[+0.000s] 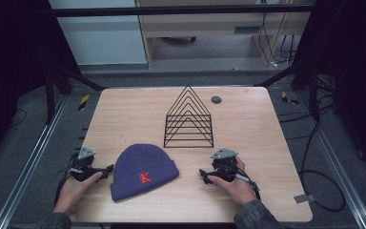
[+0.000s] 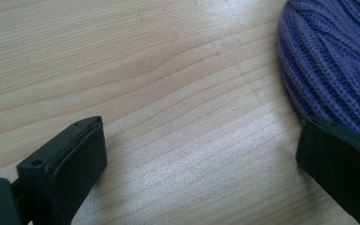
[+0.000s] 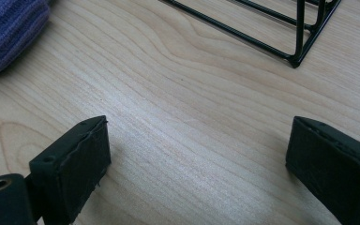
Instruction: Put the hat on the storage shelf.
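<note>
A purple knit beanie (image 1: 143, 171) with a red letter K lies flat on the wooden table (image 1: 248, 129) near the front edge. Behind it stands a black wire rack (image 1: 188, 119) of nested triangles. My left gripper (image 1: 108, 170) rests on the table just left of the beanie, jaws open over bare wood; the left gripper view has the beanie (image 2: 333, 61) beside the right jaw. To the right of the beanie, my right gripper (image 1: 203, 175) is open too, nothing between its jaws. In the right gripper view the rack's corner (image 3: 293, 58) stands ahead and the beanie's edge (image 3: 9, 33) at far left.
A small dark round disc (image 1: 216, 99) sits at the table's back right. Metal rails (image 1: 28, 162) run along both sides of the table, with cables (image 1: 314, 181) on the floor at right. Bare wood lies around the rack and between my hands.
</note>
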### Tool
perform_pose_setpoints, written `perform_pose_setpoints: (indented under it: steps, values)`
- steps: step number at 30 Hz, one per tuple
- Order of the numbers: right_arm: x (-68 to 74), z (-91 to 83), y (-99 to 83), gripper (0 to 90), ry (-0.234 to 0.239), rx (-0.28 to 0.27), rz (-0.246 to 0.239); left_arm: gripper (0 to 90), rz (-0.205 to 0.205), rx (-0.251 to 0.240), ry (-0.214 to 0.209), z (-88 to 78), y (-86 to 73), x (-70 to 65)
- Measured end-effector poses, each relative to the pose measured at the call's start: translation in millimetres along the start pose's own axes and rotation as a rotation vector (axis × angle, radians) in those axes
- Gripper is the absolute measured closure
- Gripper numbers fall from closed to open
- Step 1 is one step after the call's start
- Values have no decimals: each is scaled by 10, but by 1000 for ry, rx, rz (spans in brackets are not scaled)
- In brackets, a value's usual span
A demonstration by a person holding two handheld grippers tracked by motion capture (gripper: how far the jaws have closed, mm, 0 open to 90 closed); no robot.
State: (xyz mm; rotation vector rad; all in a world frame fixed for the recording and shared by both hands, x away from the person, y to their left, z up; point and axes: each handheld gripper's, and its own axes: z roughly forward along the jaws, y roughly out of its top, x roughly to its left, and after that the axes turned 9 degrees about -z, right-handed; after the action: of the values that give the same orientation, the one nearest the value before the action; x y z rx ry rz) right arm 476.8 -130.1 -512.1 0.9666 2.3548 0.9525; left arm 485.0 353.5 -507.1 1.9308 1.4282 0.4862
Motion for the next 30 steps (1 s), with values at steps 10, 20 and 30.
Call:
perform_pose_setpoints:
  steps: [10,20,30]
  values:
    - [8,18,17,61,-5,4,2,49,-25,6,-38,-87,57,37]
    - [122,-25,195,112,38,40,-57,46,-79,-89,-152,-332,165,-19]
    - [304,-149,628,218,142,-14,-138,141,-9,-54,-161,-406,434,-246]
